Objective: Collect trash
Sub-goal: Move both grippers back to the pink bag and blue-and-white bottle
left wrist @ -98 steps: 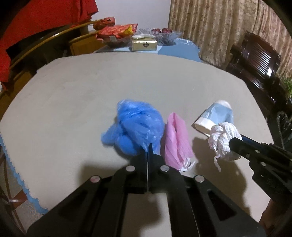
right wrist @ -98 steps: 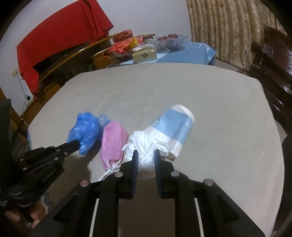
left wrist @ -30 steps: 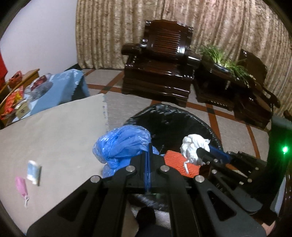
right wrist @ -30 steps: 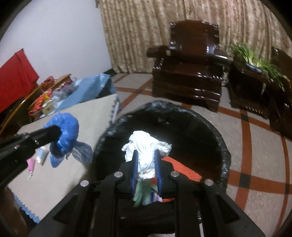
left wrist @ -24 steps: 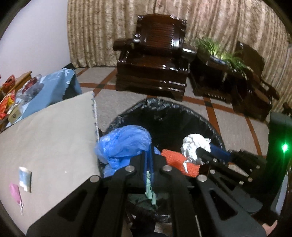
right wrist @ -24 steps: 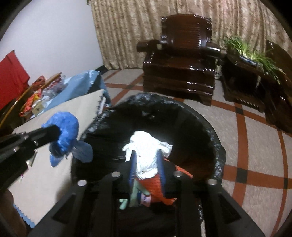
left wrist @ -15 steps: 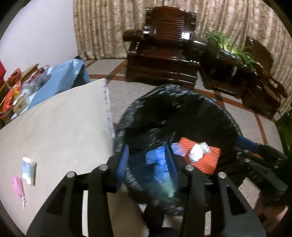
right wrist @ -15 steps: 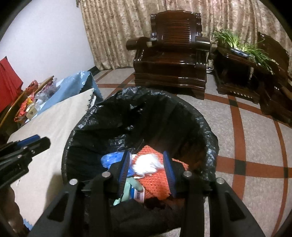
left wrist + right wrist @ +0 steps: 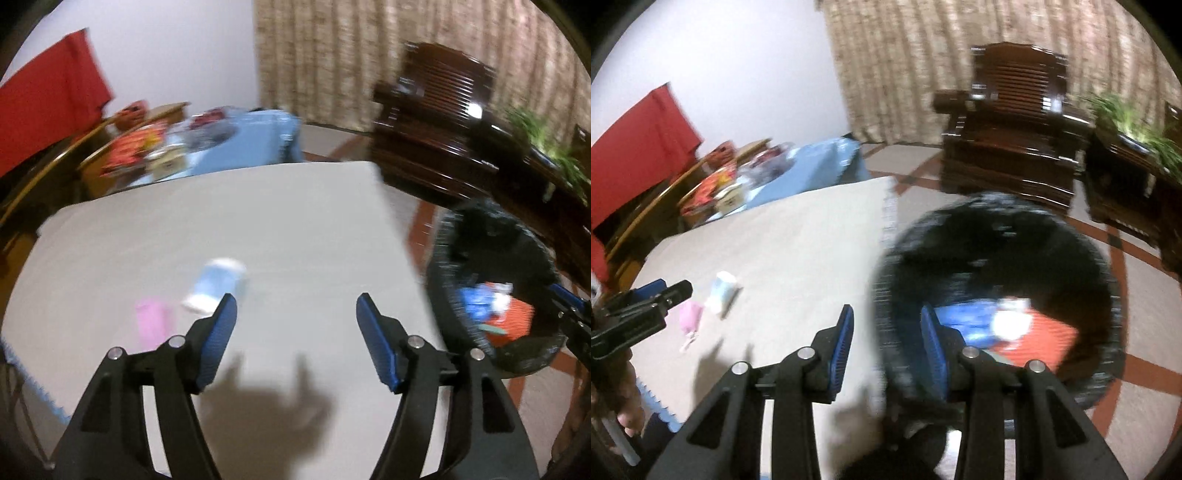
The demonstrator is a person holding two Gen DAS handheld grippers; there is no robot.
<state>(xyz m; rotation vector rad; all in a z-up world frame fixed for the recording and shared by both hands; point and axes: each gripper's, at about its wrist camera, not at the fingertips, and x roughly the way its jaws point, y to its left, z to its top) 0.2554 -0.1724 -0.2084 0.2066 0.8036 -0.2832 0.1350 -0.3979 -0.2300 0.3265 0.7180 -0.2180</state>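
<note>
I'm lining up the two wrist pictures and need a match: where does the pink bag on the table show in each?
Left wrist: the pink bag lies low on the left, on the table, just left of the left claw's left finger.
Right wrist: the pink bag sits far left, at mid height, beside the other claw's tip.
Shared landmark: the blue and white bottle lying next to it.

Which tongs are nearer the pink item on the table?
Left. The left tongs, jaws opening and empty, sit just right of the pink item; the right tongs are over by the bin.
</note>
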